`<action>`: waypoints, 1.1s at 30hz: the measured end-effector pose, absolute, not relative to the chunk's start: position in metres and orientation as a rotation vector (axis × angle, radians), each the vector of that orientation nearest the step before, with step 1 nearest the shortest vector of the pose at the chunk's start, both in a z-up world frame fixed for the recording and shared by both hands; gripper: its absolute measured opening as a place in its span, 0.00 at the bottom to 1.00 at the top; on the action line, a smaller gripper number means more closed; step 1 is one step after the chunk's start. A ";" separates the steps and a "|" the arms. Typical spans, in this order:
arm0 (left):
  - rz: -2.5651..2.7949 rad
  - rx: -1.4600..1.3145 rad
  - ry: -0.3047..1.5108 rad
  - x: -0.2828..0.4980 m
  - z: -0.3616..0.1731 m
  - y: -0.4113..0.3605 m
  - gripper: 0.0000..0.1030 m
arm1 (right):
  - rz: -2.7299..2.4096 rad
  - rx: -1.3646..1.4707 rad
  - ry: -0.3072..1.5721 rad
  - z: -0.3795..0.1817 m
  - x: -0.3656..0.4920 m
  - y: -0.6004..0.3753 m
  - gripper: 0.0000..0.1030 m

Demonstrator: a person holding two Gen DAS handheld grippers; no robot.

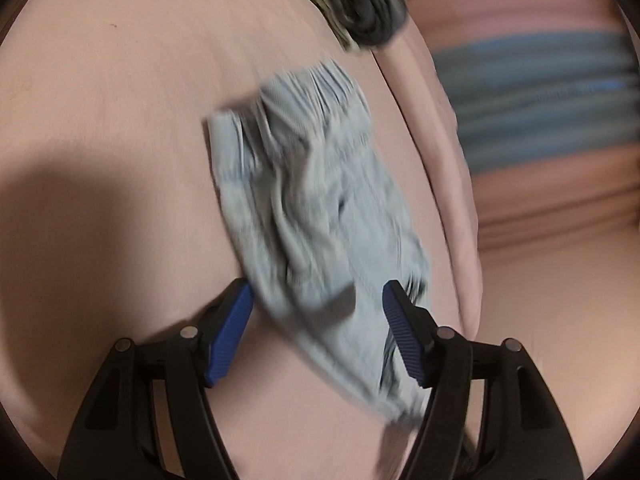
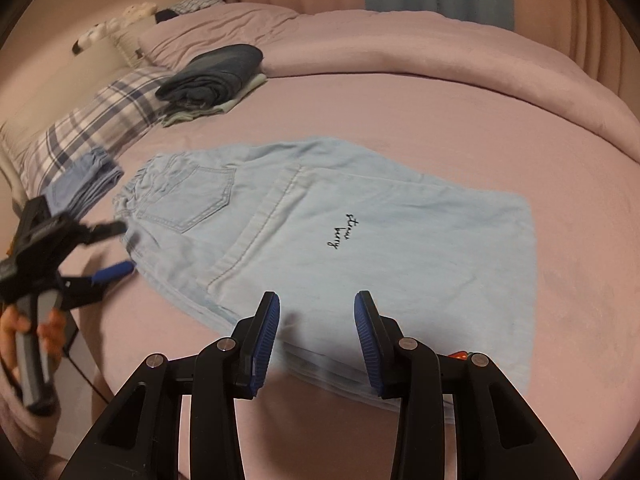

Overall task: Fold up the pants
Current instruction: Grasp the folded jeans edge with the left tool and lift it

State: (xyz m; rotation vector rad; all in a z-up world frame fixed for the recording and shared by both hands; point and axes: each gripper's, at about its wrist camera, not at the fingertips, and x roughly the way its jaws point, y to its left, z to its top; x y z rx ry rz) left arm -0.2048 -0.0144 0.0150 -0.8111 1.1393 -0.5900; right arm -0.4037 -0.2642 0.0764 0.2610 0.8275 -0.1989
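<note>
Light blue denim pants (image 2: pixel 360 232) lie folded lengthwise on the pink bed sheet (image 2: pixel 400 100), waistband at the left, black script on the cloth. My right gripper (image 2: pixel 317 300) is open and empty, just above the pants' near edge. My left gripper (image 2: pixel 120 250) shows at the left in the right wrist view, open, beside the waistband end. In the blurred left wrist view the pants (image 1: pixel 312 200) lie crumpled-looking between and beyond the open fingers of the left gripper (image 1: pixel 318 292).
A stack of folded dark clothes (image 2: pixel 218 74) sits at the back left; it also shows in the left wrist view (image 1: pixel 360 4). A plaid pillow (image 2: pixel 92 120) and a folded blue garment (image 2: pixel 84 180) lie at the left. A bunched duvet (image 2: pixel 440 48) runs along the far side.
</note>
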 end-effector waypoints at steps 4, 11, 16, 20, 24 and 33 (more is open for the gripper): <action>-0.556 -0.857 1.101 -0.185 0.017 -0.016 0.66 | -0.210 0.245 0.836 0.080 -0.404 -0.260 0.38; -0.524 -0.861 1.159 -0.169 0.014 -0.019 0.28 | -0.193 0.251 0.854 0.081 -0.378 -0.259 0.38; -0.576 -0.682 1.071 -0.180 0.036 -0.025 0.20 | -0.121 0.244 0.864 0.082 -0.337 -0.252 0.38; -0.639 -0.581 0.989 -0.188 0.059 -0.032 0.20 | -0.054 0.280 0.876 0.081 -0.288 -0.245 0.20; -0.690 -0.501 0.936 -0.198 0.069 -0.035 0.20 | -0.092 0.334 0.962 0.061 -0.242 -0.243 0.12; -0.724 -0.449 0.908 -0.194 0.075 -0.040 0.20 | -0.051 0.432 1.060 0.058 -0.256 -0.242 0.08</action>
